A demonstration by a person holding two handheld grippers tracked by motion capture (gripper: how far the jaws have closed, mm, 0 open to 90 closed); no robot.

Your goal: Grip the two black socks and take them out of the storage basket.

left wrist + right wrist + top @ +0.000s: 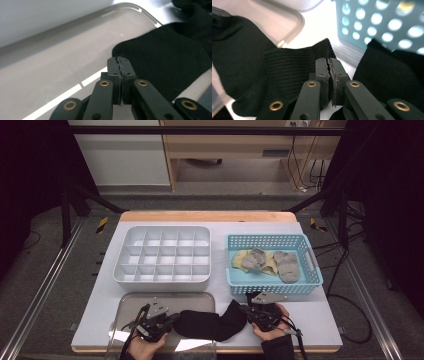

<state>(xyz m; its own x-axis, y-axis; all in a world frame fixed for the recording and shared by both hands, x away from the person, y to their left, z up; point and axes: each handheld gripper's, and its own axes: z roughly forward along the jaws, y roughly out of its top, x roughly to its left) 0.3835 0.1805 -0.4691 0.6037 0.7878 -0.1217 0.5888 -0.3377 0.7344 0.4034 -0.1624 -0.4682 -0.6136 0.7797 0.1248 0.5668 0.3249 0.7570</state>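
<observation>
Black sock (210, 322) between shut grippers

Lab: framed rig (200, 130), floor cables (345, 320)

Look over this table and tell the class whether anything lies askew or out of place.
The black fabric sock lies half on the shallow grey metal tray and half off it, its ribbed cuff on the white table. The white plastic divider box and blue perforated basket sit square.

A white divided organizer (162, 255) sits beside a blue basket (272, 265) holding 3 socks (287, 265).
</observation>
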